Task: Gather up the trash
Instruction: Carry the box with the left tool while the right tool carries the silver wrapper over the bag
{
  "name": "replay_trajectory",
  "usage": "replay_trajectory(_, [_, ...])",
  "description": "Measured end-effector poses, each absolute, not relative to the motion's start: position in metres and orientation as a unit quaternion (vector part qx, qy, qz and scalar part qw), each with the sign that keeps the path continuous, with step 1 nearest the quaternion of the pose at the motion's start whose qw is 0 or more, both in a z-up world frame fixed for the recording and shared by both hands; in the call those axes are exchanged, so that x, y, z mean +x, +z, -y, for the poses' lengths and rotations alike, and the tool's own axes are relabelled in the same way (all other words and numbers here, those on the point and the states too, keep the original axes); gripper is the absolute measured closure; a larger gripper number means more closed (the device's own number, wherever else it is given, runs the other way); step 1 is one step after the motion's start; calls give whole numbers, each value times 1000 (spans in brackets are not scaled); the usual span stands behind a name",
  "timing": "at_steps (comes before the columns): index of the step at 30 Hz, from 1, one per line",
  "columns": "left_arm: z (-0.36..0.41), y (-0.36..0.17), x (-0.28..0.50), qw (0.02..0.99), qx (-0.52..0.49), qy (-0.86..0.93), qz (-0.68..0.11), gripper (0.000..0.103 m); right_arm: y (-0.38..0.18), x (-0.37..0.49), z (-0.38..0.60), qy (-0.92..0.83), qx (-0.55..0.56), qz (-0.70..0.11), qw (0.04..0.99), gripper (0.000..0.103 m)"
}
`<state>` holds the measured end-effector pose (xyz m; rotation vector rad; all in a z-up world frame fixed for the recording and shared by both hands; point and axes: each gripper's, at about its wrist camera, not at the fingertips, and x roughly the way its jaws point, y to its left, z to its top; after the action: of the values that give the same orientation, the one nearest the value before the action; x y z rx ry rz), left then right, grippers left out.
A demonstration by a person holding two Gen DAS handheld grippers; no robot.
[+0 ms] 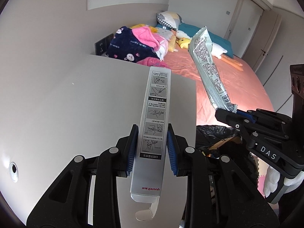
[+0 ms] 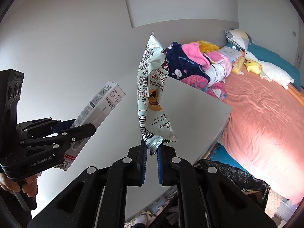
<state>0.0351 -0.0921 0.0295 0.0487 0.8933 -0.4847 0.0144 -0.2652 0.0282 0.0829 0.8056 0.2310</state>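
Bed with salmon-pink sheet (image 1: 237,87) fills 2 o'clock side, piled bedding and soft toys at far end. White flat table (image 1: 85,104) spreads 9 to 12 o'clock; its right edge runs beside bed, narrow gap between. Black plastic bin bag (image 1: 218,134), mouth open, sits below table corner. Left gripper (image 1: 152,146): fingers narrowly parted, clamped on long white cardboard box (image 1: 153,125), raised over table. Right gripper (image 2: 151,150): fingers almost closed, pinching bottom seam of crumpled silver-white snack wrapper (image 2: 152,87), upright in air.

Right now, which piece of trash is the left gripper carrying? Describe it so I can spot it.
Over the white table beside the pink bed, the left gripper clamps a long white carton. Unlike the crinkled snack wrapper in the right gripper, it is rigid and printed with line-drawn instruction panels.
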Motion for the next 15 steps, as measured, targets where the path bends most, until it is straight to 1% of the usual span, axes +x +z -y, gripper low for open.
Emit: replay_trajectory(15, [177, 29, 24, 850, 57, -305, -425, 74, 28, -25, 331, 46, 66, -388, 918, 93])
